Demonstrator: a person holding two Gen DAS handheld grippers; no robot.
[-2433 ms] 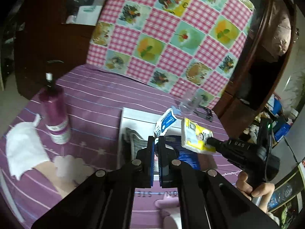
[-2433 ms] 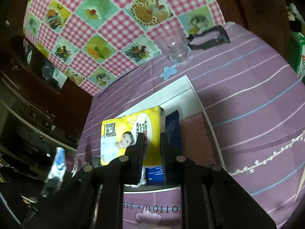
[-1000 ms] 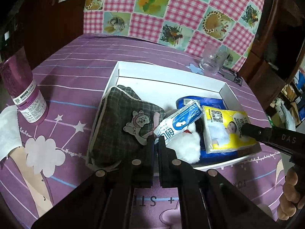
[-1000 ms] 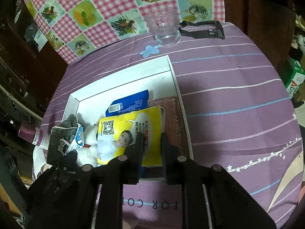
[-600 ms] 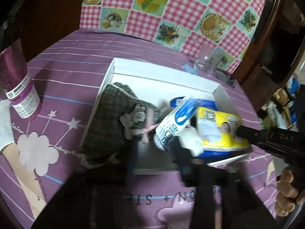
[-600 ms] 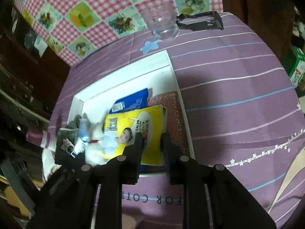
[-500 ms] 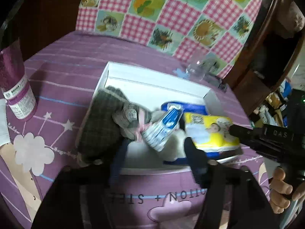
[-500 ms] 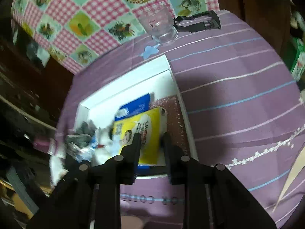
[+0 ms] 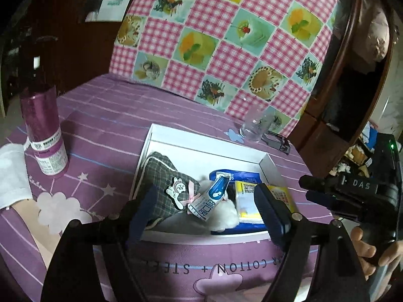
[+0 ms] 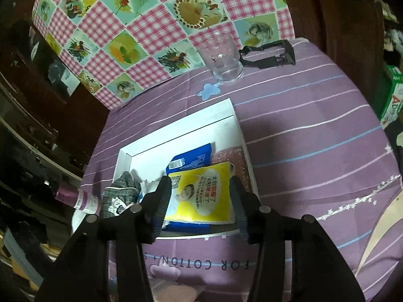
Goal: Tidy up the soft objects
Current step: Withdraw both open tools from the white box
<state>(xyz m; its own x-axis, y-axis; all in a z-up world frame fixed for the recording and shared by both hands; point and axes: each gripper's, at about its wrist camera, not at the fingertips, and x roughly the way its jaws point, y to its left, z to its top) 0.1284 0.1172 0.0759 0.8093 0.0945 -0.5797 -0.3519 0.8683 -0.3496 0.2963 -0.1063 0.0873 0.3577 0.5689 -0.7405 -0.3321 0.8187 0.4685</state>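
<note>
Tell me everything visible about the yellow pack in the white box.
The yellow pack is a soft plastic tissue-type packet, printed with a QR code, a small portrait and red characters. It lies flat, face up, at the near right of the white box, on top of a blue pack. The right gripper stands open around it, not pressing.

Black left gripper (image 9: 206, 211), blue pads; silver screws.
</note>
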